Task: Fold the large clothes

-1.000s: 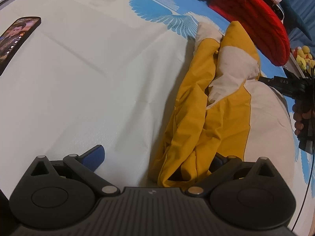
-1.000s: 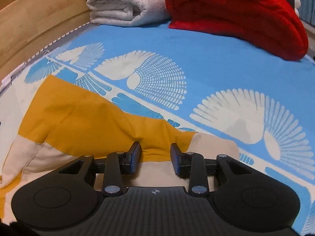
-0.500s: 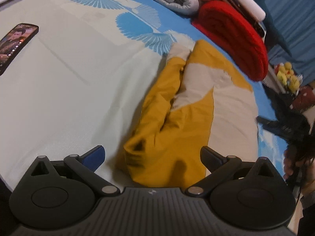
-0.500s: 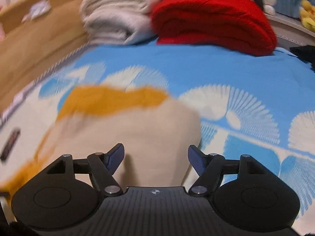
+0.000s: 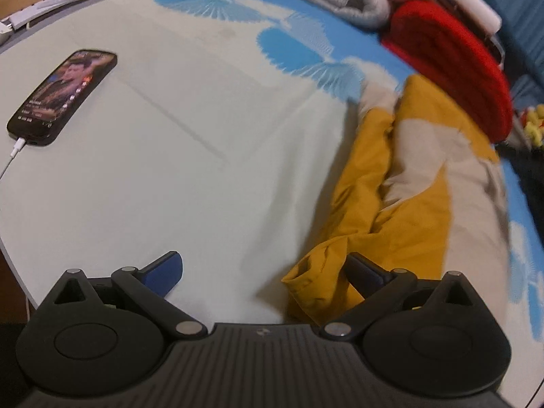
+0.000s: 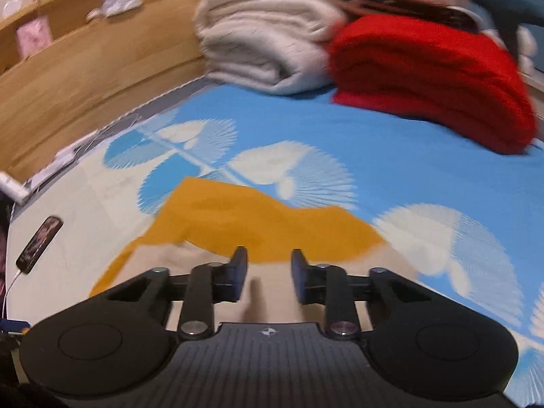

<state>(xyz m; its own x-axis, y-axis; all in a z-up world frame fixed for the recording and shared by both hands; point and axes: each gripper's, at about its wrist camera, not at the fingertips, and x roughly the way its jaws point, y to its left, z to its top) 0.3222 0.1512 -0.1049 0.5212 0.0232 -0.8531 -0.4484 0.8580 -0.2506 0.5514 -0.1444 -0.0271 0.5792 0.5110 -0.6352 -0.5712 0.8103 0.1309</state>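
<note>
A mustard-yellow and beige garment (image 5: 414, 204) lies bunched lengthwise on the bed sheet (image 5: 204, 156). In the left wrist view its near yellow corner sits just inside my right finger. My left gripper (image 5: 263, 272) is open wide, with only that corner and bare sheet between the fingers. In the right wrist view the same garment (image 6: 258, 224) lies flat below my right gripper (image 6: 268, 272). Its jaws are closing to a narrow gap, with nothing pinched; beige cloth shows beneath them.
A phone (image 5: 64, 97) on a white cable lies at the far left of the sheet. A folded pale blanket (image 6: 268, 40) and a folded red knit (image 6: 435, 78) are stacked at the far end. A wooden board (image 6: 85, 78) runs along the left.
My right gripper opened wide off the cloth, rose, and has narrowed again. The left gripper drew back and up, still open. The garment's right side now lies flatter.
</note>
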